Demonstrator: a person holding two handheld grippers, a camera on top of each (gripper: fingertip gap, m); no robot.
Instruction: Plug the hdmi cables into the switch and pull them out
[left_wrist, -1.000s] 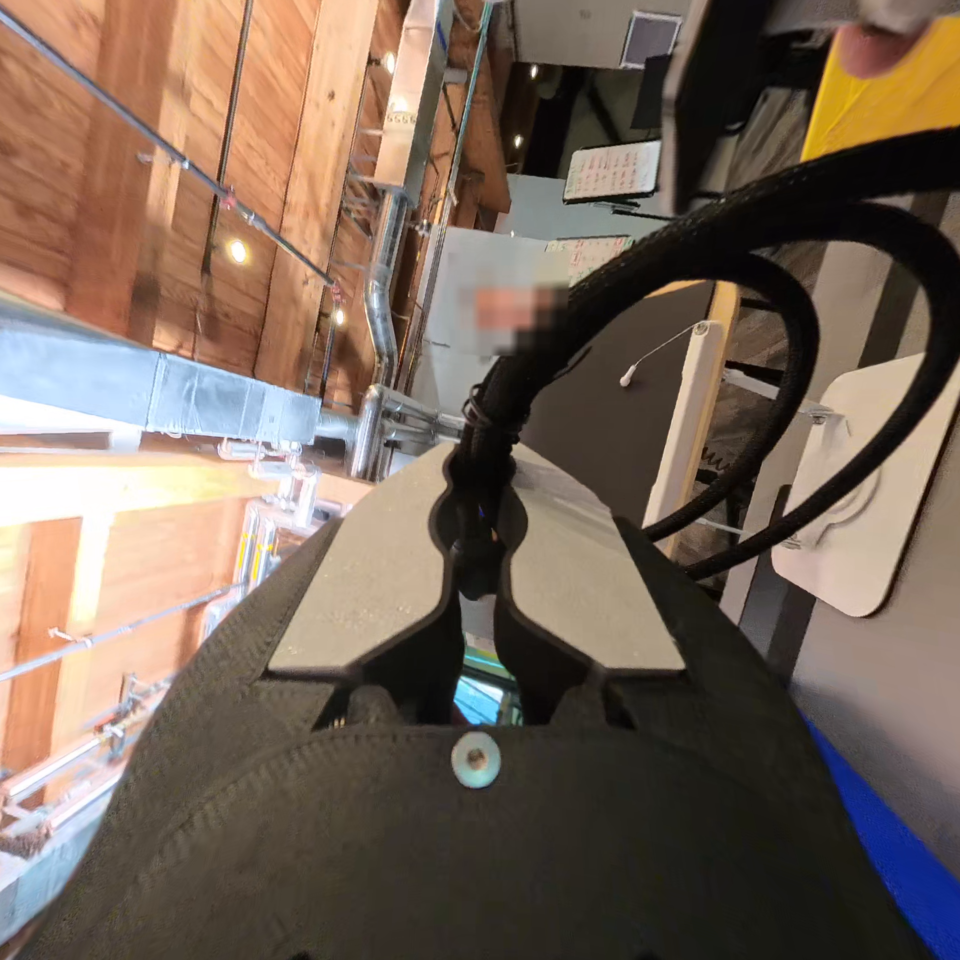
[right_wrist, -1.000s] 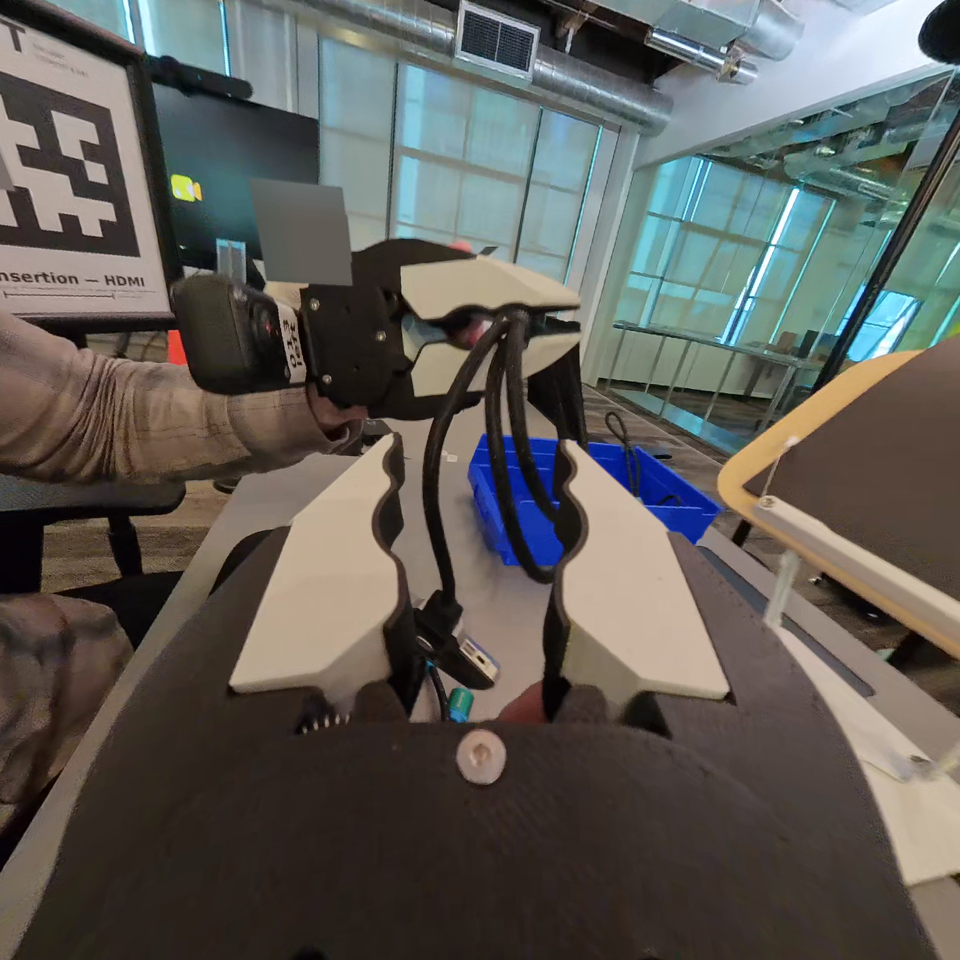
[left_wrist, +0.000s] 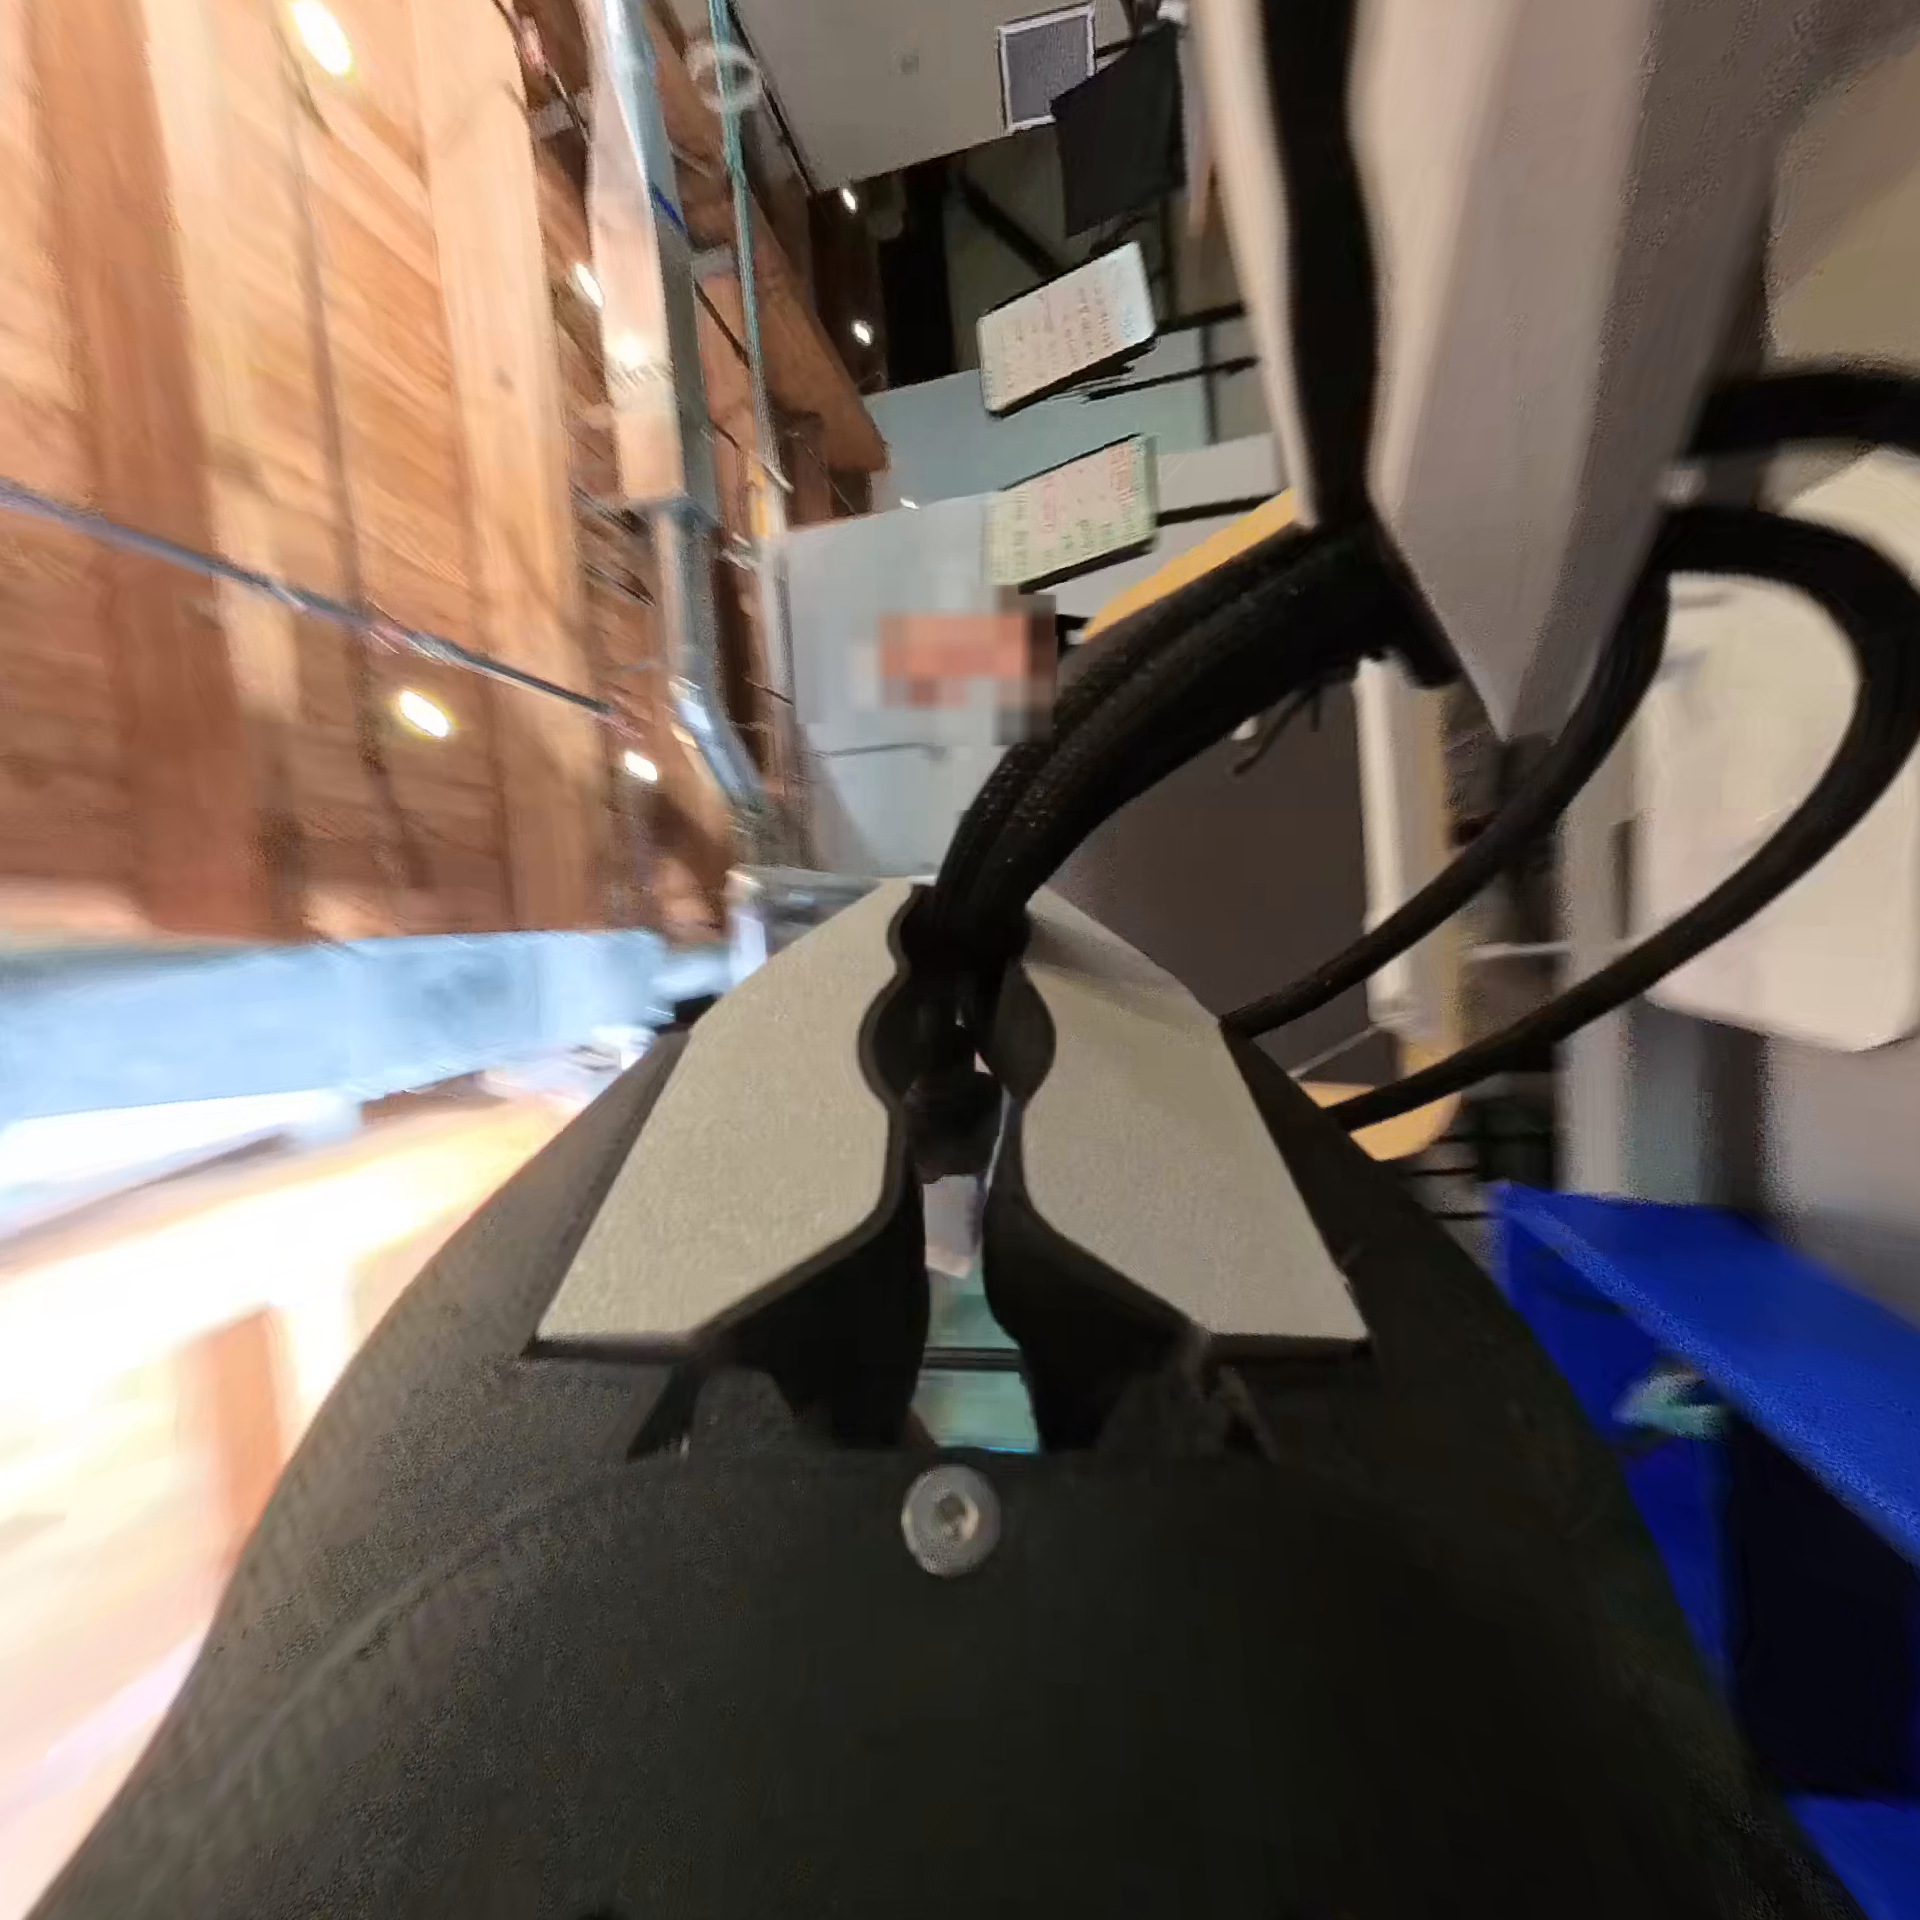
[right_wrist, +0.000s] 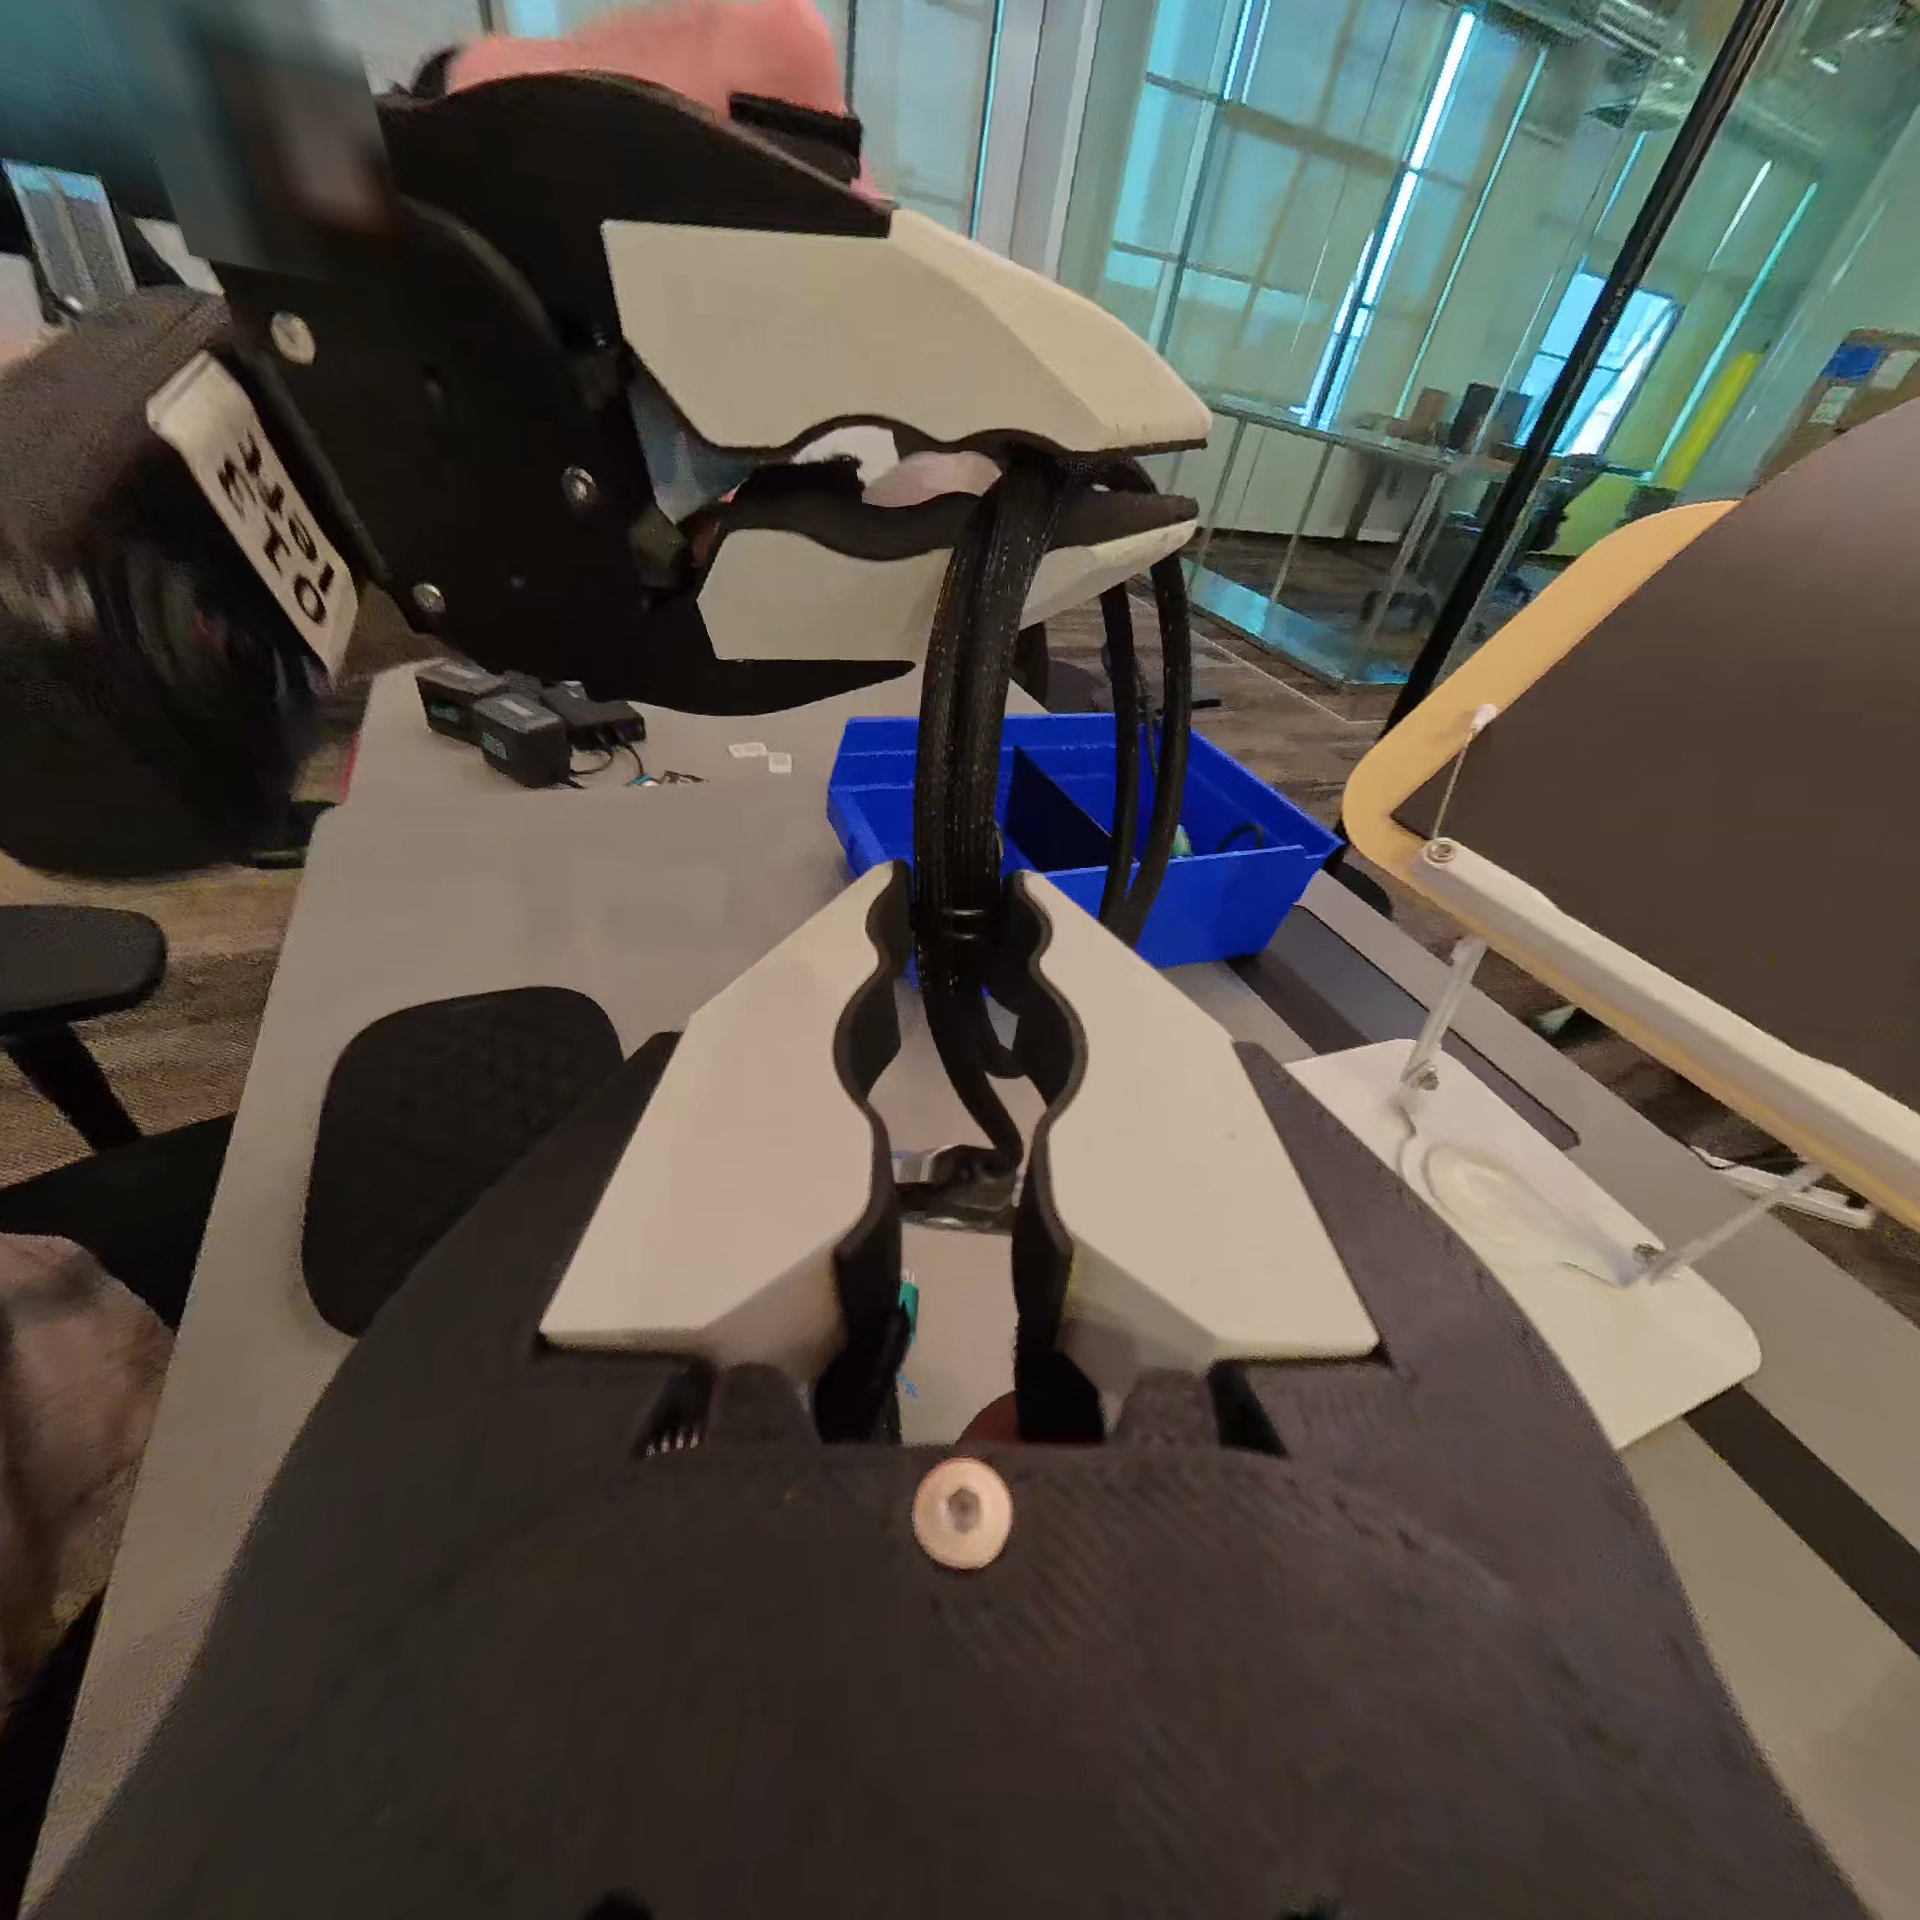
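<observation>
A bundle of black braided hdmi cables (right_wrist: 977, 644) hangs in a loop between my two grippers. My left gripper (left_wrist: 966, 914) is shut on the bundle (left_wrist: 1143, 707). In the right wrist view it (right_wrist: 1190, 478) is held sideways above the table, a hand behind it. My right gripper (right_wrist: 961, 894) is shut on the same bundle just below, at a black tie around it. One right finger (left_wrist: 1507, 312) shows blurred in the left wrist view. A metal connector end (right_wrist: 956, 1174) lies on the grey table (right_wrist: 582, 894) under the right fingers.
A blue bin (right_wrist: 1226, 894) stands just beyond the grippers and shows in the left view (left_wrist: 1714, 1330). Small black boxes with wires (right_wrist: 520, 717) sit far left. A black pad (right_wrist: 457, 1132) lies near left. A tilted dark board (right_wrist: 1714, 779) on a white base (right_wrist: 1507, 1247) stands right.
My right gripper was wide open around the hanging cables and has closed on them, nearer the left gripper. The left gripper has swung and kept its hold.
</observation>
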